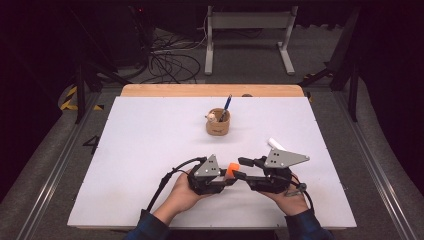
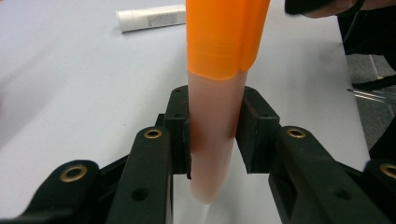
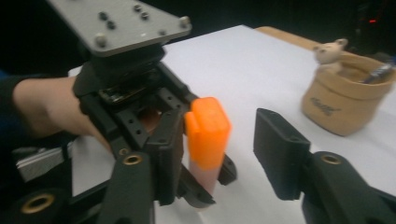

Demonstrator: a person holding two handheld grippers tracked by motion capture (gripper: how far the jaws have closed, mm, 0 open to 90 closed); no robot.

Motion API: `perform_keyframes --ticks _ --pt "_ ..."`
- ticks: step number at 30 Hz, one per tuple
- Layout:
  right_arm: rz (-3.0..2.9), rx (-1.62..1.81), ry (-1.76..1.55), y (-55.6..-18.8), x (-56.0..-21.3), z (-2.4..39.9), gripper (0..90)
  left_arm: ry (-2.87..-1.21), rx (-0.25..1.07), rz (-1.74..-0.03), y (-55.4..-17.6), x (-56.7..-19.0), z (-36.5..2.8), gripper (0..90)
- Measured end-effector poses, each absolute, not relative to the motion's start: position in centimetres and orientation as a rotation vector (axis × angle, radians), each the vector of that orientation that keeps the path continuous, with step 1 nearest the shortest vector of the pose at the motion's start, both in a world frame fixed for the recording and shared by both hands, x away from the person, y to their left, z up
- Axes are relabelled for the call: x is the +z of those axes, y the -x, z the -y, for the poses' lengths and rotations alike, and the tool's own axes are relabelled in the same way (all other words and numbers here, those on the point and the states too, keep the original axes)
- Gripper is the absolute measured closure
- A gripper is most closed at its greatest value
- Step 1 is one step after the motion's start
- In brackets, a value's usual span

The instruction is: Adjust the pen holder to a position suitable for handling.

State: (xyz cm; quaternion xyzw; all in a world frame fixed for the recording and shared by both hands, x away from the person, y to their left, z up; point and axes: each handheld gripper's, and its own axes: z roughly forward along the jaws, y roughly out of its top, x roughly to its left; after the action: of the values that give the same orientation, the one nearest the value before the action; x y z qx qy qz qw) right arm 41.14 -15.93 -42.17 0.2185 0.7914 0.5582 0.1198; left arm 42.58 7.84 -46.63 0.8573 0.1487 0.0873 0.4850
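Observation:
A pen with a pale pink barrel (image 2: pixel 212 140) and an orange cap (image 2: pixel 224 37) is pinched by its barrel in my left gripper (image 2: pixel 212 126), both pads pressed on it. In the high view the left gripper (image 1: pixel 225 177) points right near the table's front, and the orange cap (image 1: pixel 232 169) sticks out toward my right gripper (image 1: pixel 241 168). The right gripper (image 3: pixel 222 140) faces it with its jaws on either side of the cap (image 3: pixel 208 130). They stand open, with a clear gap on the right side. The barrel's tip is hidden behind the left gripper's jaws.
A tan fabric cup (image 1: pixel 218 122) (image 3: pixel 341 102) stands mid-table, holding a blue pen (image 1: pixel 227 102) and a small bear figure (image 3: pixel 329 50). A white tube (image 1: pixel 276 144) (image 2: pixel 149 17) lies just behind the right gripper. The white table top (image 1: pixel 150 150) ends close in front of both hands.

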Motion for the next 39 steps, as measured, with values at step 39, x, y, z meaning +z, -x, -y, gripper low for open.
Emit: perform_keyframes --ticks 39 --pt "-2.158 1.512 -0.801 -41.8 -42.2 17.8 12.8 -1.99 0.426 -0.496 -49.7 -42.5 -8.6 70.2"
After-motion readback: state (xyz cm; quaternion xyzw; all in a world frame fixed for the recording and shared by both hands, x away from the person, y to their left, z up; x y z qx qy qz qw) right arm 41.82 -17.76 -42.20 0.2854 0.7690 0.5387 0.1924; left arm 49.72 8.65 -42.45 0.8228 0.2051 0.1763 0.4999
